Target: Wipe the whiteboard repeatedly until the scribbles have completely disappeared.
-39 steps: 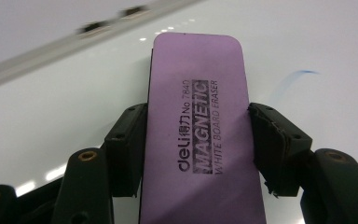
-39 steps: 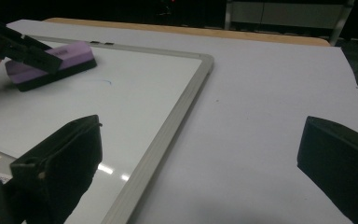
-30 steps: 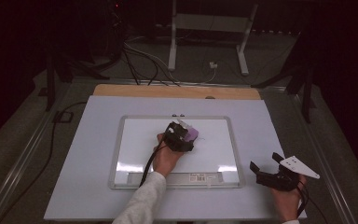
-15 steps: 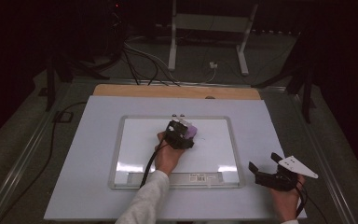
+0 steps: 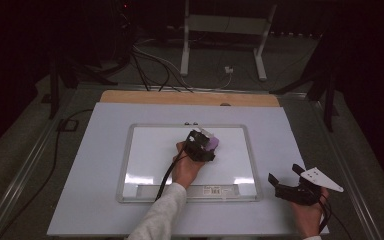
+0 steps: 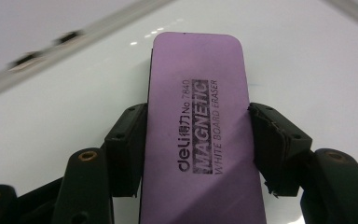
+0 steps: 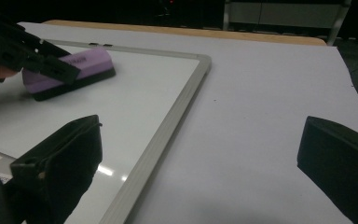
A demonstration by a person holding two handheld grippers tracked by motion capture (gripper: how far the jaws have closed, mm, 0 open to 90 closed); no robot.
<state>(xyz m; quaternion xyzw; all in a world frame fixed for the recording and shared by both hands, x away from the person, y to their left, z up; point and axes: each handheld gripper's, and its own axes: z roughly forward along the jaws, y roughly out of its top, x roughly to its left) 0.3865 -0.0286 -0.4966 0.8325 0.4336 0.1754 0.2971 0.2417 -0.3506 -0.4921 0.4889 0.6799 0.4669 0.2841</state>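
Observation:
A purple magnetic whiteboard eraser (image 6: 198,126) lies flat on the whiteboard (image 5: 150,150), and my left gripper (image 6: 198,140) is shut on its long sides. From above, the eraser (image 5: 211,143) and left gripper (image 5: 200,146) sit a little right of the board's middle, near its upper part. In the right gripper view the eraser (image 7: 74,70) rests on the white surface under the other hand's jaws. My right gripper (image 5: 287,182) hovers over the table beyond the board's right frame, jaws wide open with nothing between them (image 7: 200,168).
The whiteboard's metal frame (image 7: 168,135) runs diagonally in front of the right gripper. A white mat (image 5: 300,140) covers the table, with a wooden strip (image 5: 190,98) at its far edge. Cables and a stand (image 5: 220,45) lie on the floor beyond.
The left gripper with the eraser has slid slightly to the right across the whiteboard. The right gripper has stayed where it was.

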